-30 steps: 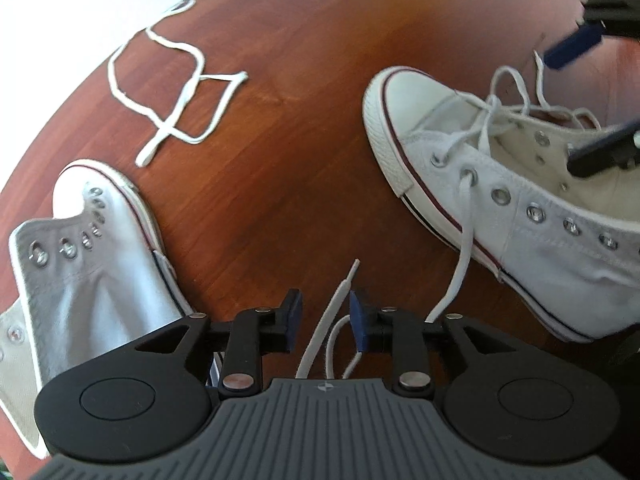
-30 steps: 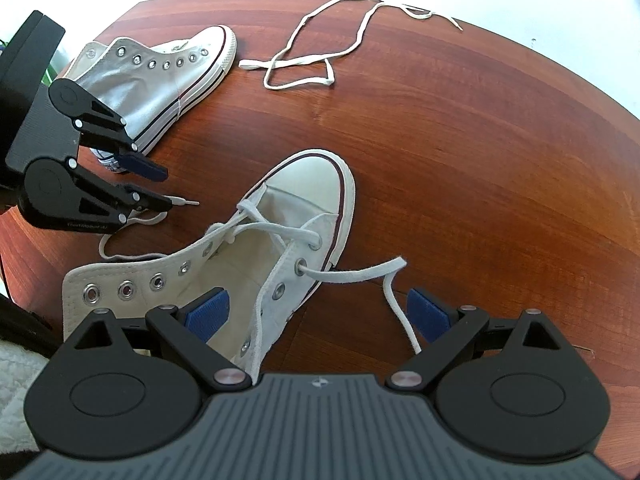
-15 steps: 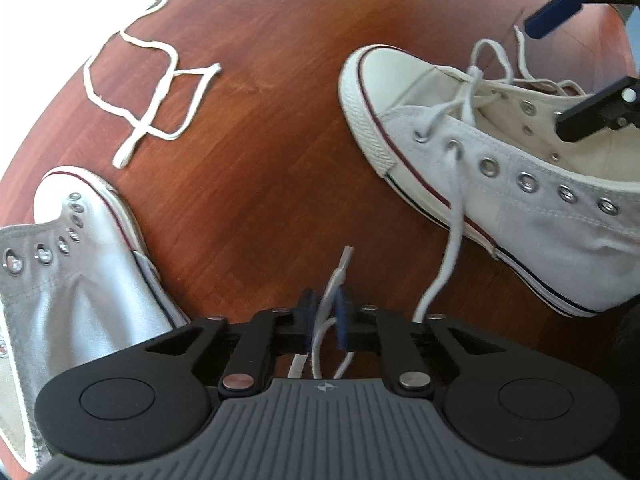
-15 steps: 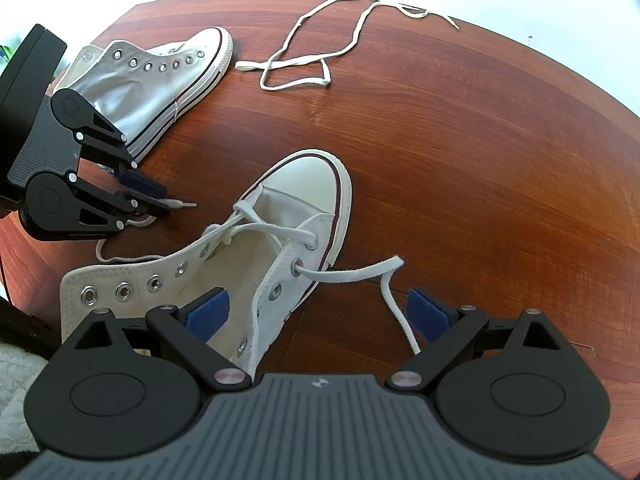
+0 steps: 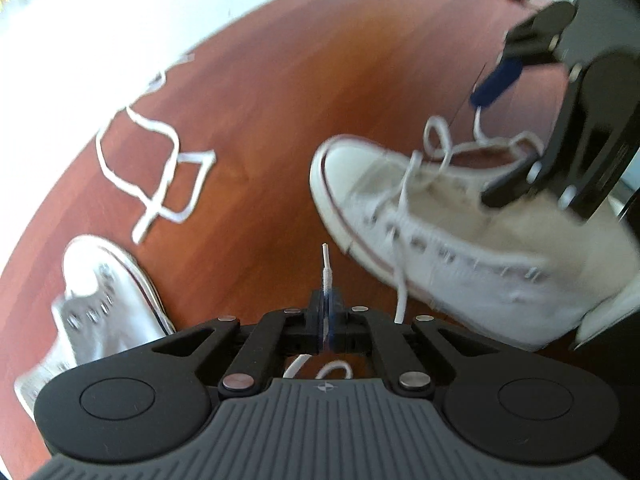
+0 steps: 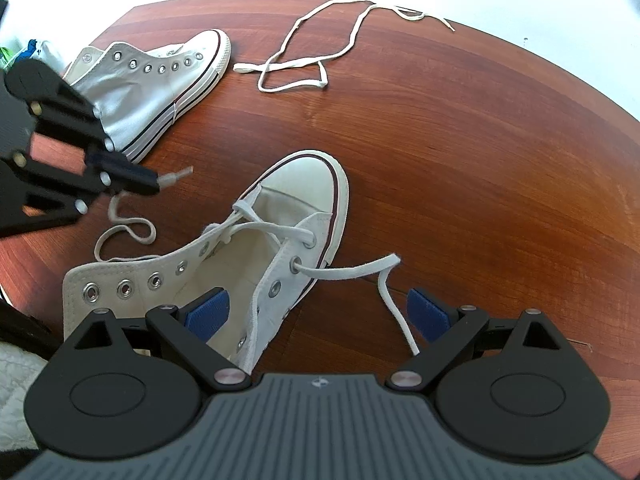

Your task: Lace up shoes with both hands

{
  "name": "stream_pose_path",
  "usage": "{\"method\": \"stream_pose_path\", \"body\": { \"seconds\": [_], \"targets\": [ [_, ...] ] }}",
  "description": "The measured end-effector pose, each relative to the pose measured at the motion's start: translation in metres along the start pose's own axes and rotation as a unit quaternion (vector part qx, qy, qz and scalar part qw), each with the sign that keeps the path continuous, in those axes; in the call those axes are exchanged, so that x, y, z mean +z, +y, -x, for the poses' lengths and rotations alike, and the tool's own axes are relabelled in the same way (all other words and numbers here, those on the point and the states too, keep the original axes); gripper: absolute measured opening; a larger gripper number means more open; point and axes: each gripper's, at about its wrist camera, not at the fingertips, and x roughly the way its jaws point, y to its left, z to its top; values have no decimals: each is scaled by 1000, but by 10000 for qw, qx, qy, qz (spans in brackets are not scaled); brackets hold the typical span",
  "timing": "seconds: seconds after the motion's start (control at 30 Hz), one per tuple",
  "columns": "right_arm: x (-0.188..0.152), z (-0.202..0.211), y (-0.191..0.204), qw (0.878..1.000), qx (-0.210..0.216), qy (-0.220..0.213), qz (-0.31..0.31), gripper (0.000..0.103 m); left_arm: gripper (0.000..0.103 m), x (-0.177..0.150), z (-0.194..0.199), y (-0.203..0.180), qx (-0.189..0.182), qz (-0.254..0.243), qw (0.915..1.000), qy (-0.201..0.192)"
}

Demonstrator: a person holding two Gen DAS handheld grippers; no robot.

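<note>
**Lace tip pinched, next eyelet waiting**

Left gripper (image 5: 328,300) of mine is clamped flat on the white lace end (image 5: 326,268), its stiff tip poking out past the blue pads and pointing away from me. From there the lace loops slack across the wood to the white canvas high-top shoe (image 6: 280,240), which lies in the middle of the round reddish-brown wooden table (image 6: 460,140), toe toward the far edge. My right gripper (image 6: 318,314) hangs over that shoe with its jaws spread wide, one pad above the open collar, the other above bare wood; the second lace end (image 6: 384,276) trails between them, unheld

Only the lowest eyelets near the toe are threaded, so I judge the lacing barely begun. Next I need to aim this tip at the next free eyelet, probably with my right gripper steadying the flap

A second, unlaced white high-top (image 6: 160,76) lies toward the table's far left edge, and a loose white lace (image 6: 312,64) is near the far edge. Bare wood to the right gives room
</note>
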Motion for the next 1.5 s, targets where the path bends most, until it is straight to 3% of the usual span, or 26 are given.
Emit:
{"method": "stream_pose_path", "body": {
  "seconds": [0.23,0.3,0.43,0.5,0.6,0.87,1.1,1.5],
  "targets": [
    [-2,2,-1,10000,-17,-49,2,95,2,34,18,-7,-149,-211,9988,-410],
    [-2,3,-1,10000,-7,-56,-10,78,2,38,17,-11,-203,-305,9984,-433],
    [-4,3,-3,9999,128,-34,-99,67,2,41,9,-23,-372,-667,9966,-298],
    [-6,4,-4,9995,254,-30,-177,52,2,40,4,-30,-454,-886,9948,-224],
    [-9,4,-8,9987,385,-28,-344,41,2,39,-3,-41,-527,-1218,9911,-99],
    [-14,2,-20,9942,622,-30,-880,39,2,49,-10,-55,-644,-1915,9794,25],
    [-16,0,-25,9915,719,-12,-1084,40,2,62,-15,-70,-878,-2729,9578,211],
    [-20,-2,-31,9887,756,-8,-1295,40,1,62,-33,-71,-967,-3018,9455,754]
  ]
}}
